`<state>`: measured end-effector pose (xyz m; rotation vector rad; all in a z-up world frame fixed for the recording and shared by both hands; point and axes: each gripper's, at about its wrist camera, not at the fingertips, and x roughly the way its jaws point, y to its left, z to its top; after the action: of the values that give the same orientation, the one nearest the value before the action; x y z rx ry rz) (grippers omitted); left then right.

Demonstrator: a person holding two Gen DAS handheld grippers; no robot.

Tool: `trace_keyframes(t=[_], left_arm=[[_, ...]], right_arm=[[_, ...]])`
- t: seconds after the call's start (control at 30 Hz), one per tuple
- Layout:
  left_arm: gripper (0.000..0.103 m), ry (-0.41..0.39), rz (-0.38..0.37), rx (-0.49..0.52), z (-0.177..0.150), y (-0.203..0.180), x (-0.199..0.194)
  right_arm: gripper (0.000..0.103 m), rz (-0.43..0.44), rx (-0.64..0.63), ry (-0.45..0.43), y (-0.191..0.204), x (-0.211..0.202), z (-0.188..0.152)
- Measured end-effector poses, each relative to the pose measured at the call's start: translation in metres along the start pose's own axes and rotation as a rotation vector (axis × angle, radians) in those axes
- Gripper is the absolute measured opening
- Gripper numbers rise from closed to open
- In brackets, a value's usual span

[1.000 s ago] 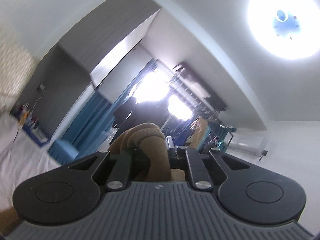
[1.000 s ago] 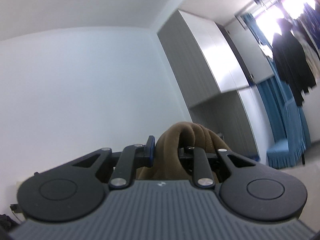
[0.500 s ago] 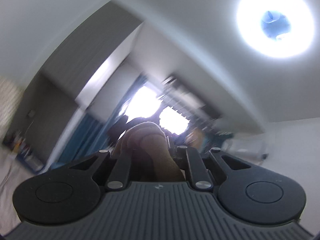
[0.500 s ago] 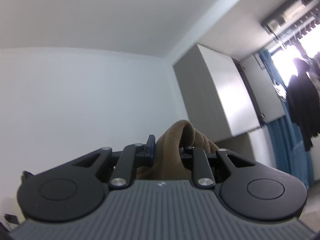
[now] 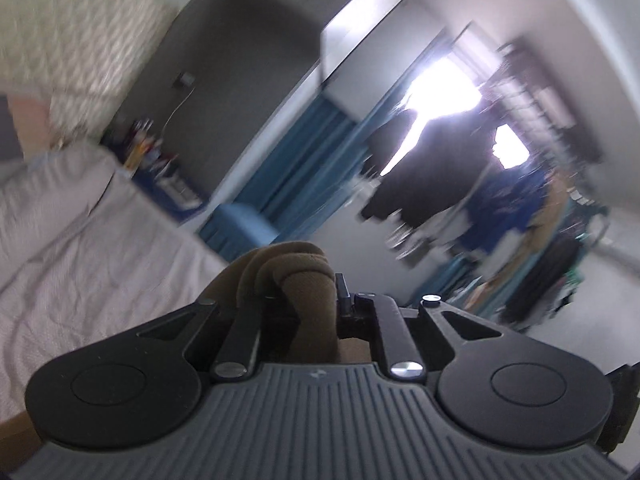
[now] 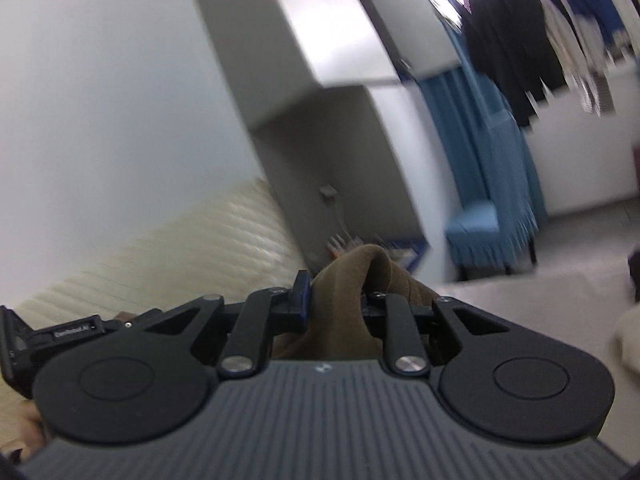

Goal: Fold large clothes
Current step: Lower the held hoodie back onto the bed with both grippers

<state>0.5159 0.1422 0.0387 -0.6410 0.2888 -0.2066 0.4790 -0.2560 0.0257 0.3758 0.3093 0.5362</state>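
"What is the room like?"

"A bedroom, blurred. A bed (image 5: 84,248) with a pale, wrinkled cover sits against a cream padded headboard (image 6: 168,240). Grey wardrobe units (image 6: 304,40) climb the wall."

"Any light?"

"A bright window (image 5: 436,88) glares behind blue curtains (image 5: 304,152). Dark clothes (image 5: 424,172) hang before it, and a blue chair (image 6: 476,232) stands below."

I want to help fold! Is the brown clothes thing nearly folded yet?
Not yet. Done: the left gripper and the right gripper are each shut on a bunch of the soft brown knitted garment. In hand: it is held above the pale wrinkled bedsheet. Left: laying it flat and folding; no neat fold shows.
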Motion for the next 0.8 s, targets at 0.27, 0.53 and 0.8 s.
trace_keyframes(t=[0.27, 0.53, 0.8], left_arm=[[0.015, 0.237, 0.191, 0.007, -0.076, 0.136, 0.219], [0.015, 0.346, 0.255, -0.001, -0.103, 0.205, 0.307], [0.021, 0.382, 0.263, 0.013, -0.096, 0.188, 0.283]], right_arm=[[0.021, -0.147, 0.091, 0.196, -0.117, 0.189, -0.071], [0.021, -0.168, 0.155, 0.27, -0.156, 0.237, -0.128], [0.021, -0.192, 0.17, 0.337, -0.153, 0.249, -0.12]])
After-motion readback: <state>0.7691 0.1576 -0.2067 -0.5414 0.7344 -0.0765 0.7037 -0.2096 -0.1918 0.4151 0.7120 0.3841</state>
